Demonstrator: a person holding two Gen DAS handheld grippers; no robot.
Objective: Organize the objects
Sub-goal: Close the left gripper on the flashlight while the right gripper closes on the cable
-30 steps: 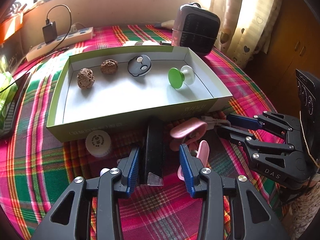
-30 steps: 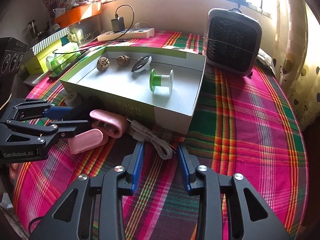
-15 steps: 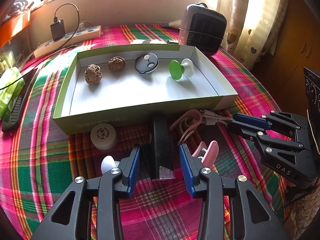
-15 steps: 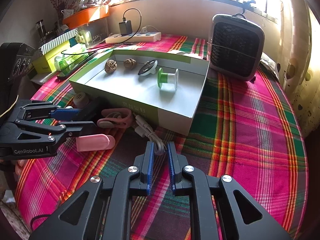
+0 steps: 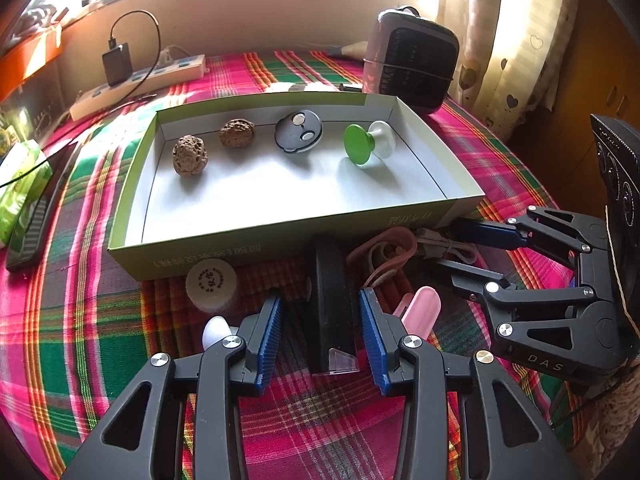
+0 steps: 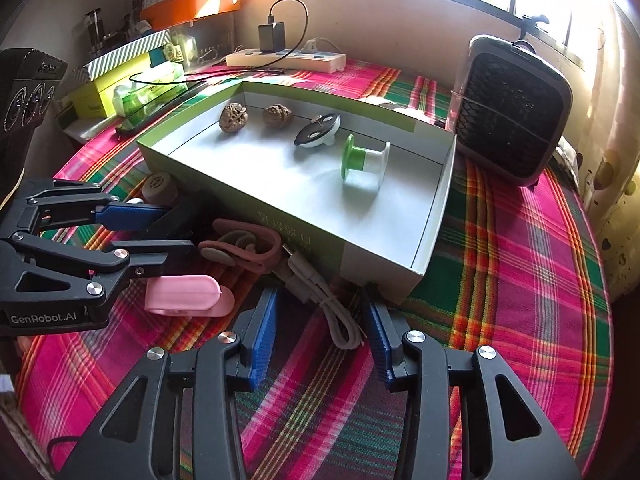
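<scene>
The right gripper (image 6: pixel 320 332) is just opening, jaws apart around the white cable (image 6: pixel 320 292); the left gripper (image 5: pixel 320 332) is gaping astride the black block (image 5: pixel 332 304), neither gripping.

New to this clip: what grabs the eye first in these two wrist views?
The green box in the middle of the plaid cloth, holding two walnuts, a grey disc and a green-and-white spool in a row along its far wall. Next, the clutter before its near wall: a black block between the open left gripper, and a white cable between the right gripper, whose jaws have just been opening.
</scene>
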